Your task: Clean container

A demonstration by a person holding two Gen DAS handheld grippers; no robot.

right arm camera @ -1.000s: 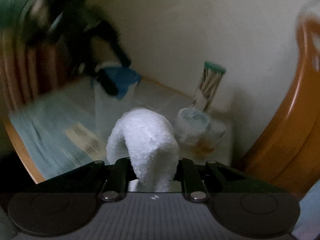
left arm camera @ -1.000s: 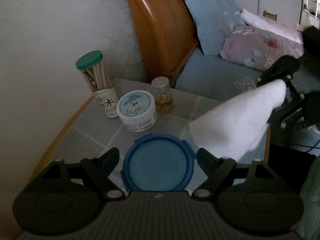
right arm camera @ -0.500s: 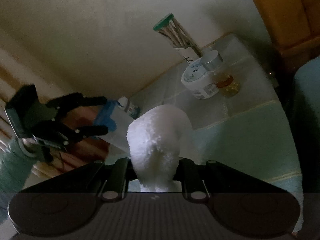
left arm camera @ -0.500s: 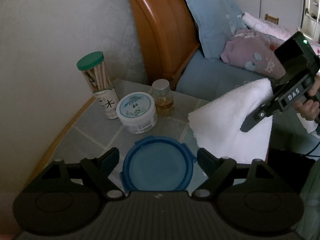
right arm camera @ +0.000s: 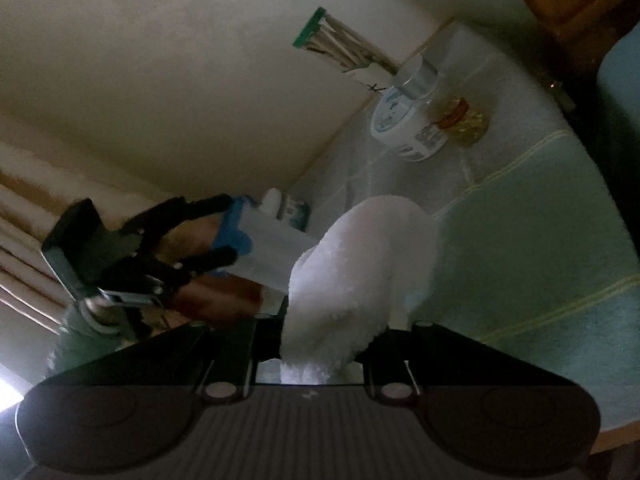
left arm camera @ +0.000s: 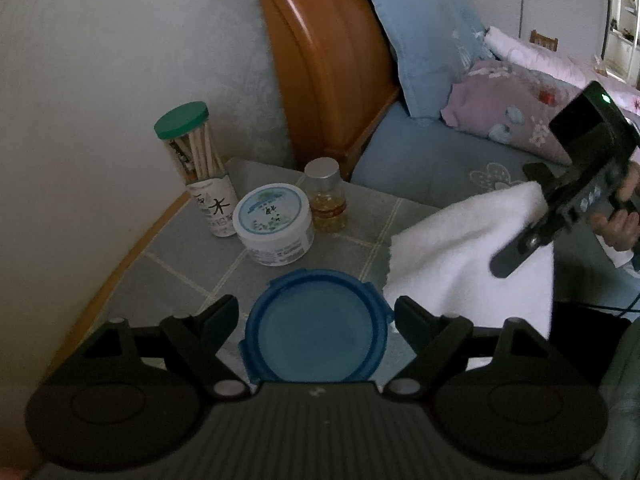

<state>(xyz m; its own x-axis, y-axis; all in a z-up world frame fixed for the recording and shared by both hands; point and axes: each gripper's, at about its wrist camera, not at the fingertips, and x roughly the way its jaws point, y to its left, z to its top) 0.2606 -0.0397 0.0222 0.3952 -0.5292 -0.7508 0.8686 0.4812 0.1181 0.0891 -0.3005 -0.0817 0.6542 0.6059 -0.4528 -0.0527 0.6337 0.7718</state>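
Dim bedroom: wooden headboard (left arm camera: 332, 60), pale wall (left arm camera: 120, 40).

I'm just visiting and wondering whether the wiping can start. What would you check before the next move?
1. Left gripper clamped across the blue lid: ok.
2. Container body in view for wiping: ok.
3. Right gripper shut on the white cloth: ok.
4. Cloth touching the container: cannot tell.
5. White jar and small bottle apart from the cloth: ok.
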